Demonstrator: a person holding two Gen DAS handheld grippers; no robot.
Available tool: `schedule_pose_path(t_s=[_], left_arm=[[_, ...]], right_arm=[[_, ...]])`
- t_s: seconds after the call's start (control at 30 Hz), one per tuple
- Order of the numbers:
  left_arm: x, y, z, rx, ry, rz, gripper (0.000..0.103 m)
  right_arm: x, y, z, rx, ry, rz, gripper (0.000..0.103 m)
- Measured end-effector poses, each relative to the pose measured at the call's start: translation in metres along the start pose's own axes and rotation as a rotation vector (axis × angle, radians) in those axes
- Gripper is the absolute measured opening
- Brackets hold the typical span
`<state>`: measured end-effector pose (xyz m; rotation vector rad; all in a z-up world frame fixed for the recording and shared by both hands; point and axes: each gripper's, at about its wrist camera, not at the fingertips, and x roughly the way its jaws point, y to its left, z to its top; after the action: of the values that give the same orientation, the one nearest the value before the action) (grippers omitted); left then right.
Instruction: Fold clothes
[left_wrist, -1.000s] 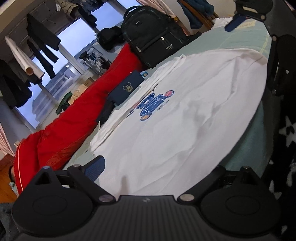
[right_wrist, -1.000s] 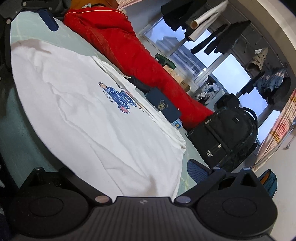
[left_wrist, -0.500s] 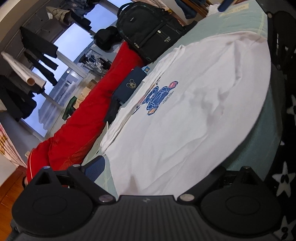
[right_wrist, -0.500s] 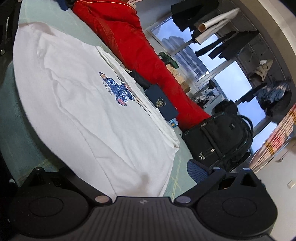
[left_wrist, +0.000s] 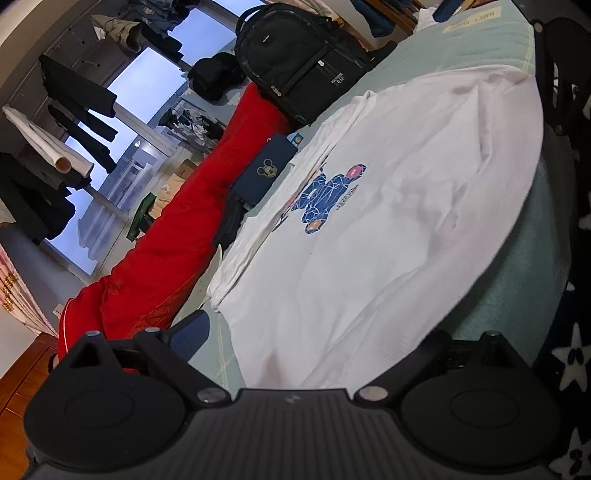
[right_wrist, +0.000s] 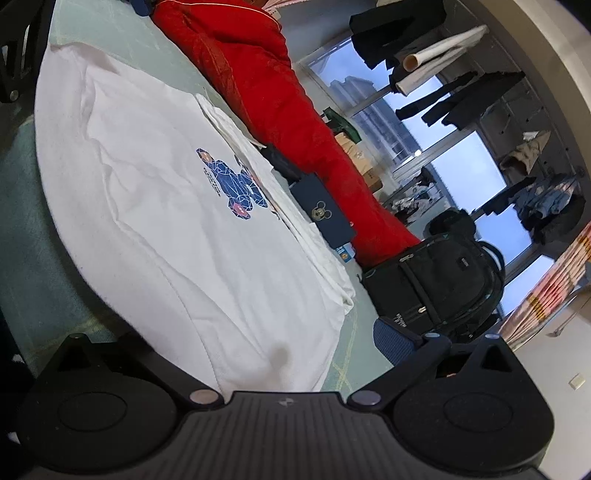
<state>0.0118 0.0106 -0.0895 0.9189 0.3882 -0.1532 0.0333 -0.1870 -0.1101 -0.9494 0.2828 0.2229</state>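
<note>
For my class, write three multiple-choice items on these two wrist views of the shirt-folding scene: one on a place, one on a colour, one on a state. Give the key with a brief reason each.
1. Where does the black backpack stand?
A. On the white T-shirt
B. At the end of the red quilt, beyond the shirt
C. Hung at the window

2. What colour is the bear print on the white T-shirt?
A. Mostly blue
B. Green
C. Yellow

3. How does the T-shirt lie?
A. Rolled into a ball
B. Spread flat, print up, on the green surface
C. On a hanger

Key: 1 B, it stands off the shirt beside the red quilt; 2 A, blue facets with small red patches; 3 B, the print faces up and the cloth lies wide.
</note>
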Motion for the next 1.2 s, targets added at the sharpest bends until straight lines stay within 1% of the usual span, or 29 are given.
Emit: schedule_pose_path(t_s=[0.17,0.3,0.47,0.73,0.83,1.03,1.2], left_arm=[[0.003,0.005,-0.002,0.004,0.008,0.001,0.097],[0.003,0.007,-0.003,0.003,0.006,0.011,0.097],[0.003,0.012,0.001,-0.002,-0.003,0.028,0.097],[0.009,0.032,0.012,-0.039,-0.037,0.086,0.097],[0.015,0.039,0.016,-0.057,-0.038,0.096,0.097],[0.032,0.052,0.025,-0.059,-0.040,0.114,0.097],[0.053,0.067,0.036,-0.074,-0.040,0.125,0.097]], right_arm=[[0.001,-0.006,-0.001,0.014,0.008,0.031,0.103],[0.001,-0.008,0.001,0.029,0.008,0.028,0.103],[-0.001,-0.012,0.006,0.024,-0.020,-0.013,0.103],[0.004,-0.025,0.015,0.022,-0.051,-0.086,0.103],[0.010,-0.029,0.018,0.020,-0.055,-0.110,0.103],[0.028,-0.039,0.026,0.016,-0.053,-0.149,0.103],[0.050,-0.053,0.034,0.027,-0.049,-0.174,0.103]])
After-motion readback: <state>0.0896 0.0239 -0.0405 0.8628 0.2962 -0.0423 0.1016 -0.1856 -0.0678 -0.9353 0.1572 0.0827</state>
